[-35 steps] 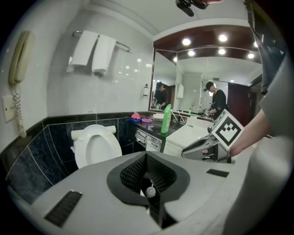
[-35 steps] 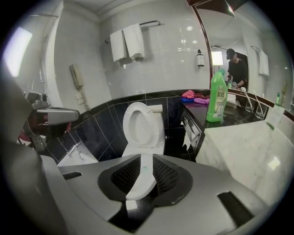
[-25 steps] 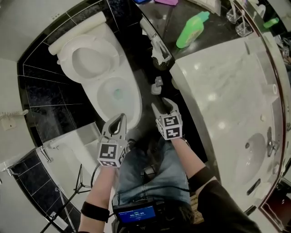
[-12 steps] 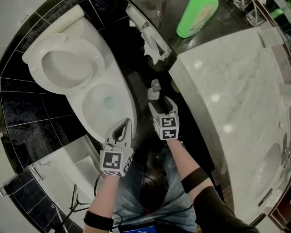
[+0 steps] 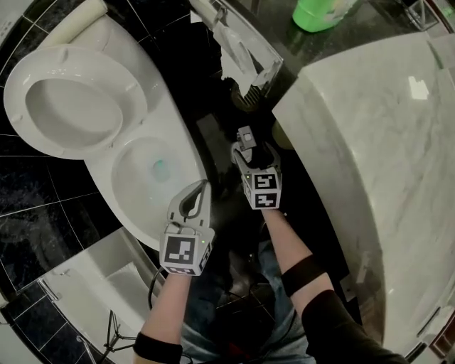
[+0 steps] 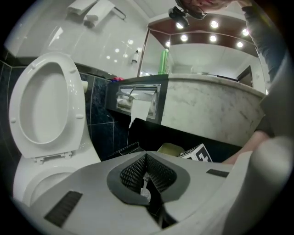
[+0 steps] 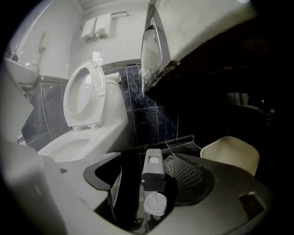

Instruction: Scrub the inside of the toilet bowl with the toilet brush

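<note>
The white toilet (image 5: 153, 170) stands at the left with its seat and lid (image 5: 71, 106) raised and water in the bowl. The toilet brush (image 5: 246, 136), grey with a white round part, stands upright on the dark floor between the toilet and the vanity. My right gripper (image 5: 254, 151) is at the brush. In the right gripper view the brush (image 7: 153, 170) stands between the spread jaws of the right gripper (image 7: 147, 165), which have just been opening, with a gap on each side. My left gripper (image 5: 201, 186) hangs shut and empty near the bowl's front rim.
A marble vanity counter (image 5: 377, 142) fills the right side, with a green bottle (image 5: 320, 13) on the ledge behind it. A toilet paper holder (image 5: 242, 50) is fixed to the vanity's end above the brush. A cream-coloured container (image 7: 229, 151) sits on the floor under the counter.
Both grippers have sunk toward the floor and the view has closed in. The right gripper's jaws have spread and come around the brush. The left gripper stays shut.
</note>
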Action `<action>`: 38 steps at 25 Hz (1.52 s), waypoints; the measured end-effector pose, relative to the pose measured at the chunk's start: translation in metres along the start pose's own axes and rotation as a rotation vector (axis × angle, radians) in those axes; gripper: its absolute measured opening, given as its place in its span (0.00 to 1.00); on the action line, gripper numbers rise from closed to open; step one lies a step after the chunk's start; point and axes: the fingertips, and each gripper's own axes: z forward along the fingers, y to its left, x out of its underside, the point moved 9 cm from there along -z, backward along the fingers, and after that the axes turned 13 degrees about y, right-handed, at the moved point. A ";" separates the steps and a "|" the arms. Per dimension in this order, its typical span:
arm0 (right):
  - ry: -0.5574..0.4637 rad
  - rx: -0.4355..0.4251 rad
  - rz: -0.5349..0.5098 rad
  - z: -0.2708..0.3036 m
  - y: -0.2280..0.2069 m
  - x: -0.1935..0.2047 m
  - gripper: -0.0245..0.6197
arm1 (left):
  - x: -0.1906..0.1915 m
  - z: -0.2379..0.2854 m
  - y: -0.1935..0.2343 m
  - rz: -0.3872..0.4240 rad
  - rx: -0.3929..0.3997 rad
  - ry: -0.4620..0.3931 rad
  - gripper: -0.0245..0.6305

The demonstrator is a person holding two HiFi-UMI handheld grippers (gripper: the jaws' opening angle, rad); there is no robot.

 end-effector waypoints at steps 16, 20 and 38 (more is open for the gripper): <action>-0.072 0.025 0.005 0.065 -0.011 0.021 0.63 | 0.023 0.055 0.012 0.019 0.014 -0.037 0.03; -0.085 0.022 -0.022 0.069 -0.010 0.020 0.38 | 0.035 0.060 0.022 0.059 0.001 -0.031 0.03; -0.134 0.054 -0.039 0.009 -0.007 -0.027 0.36 | 0.011 0.022 0.017 0.042 -0.006 -0.011 0.03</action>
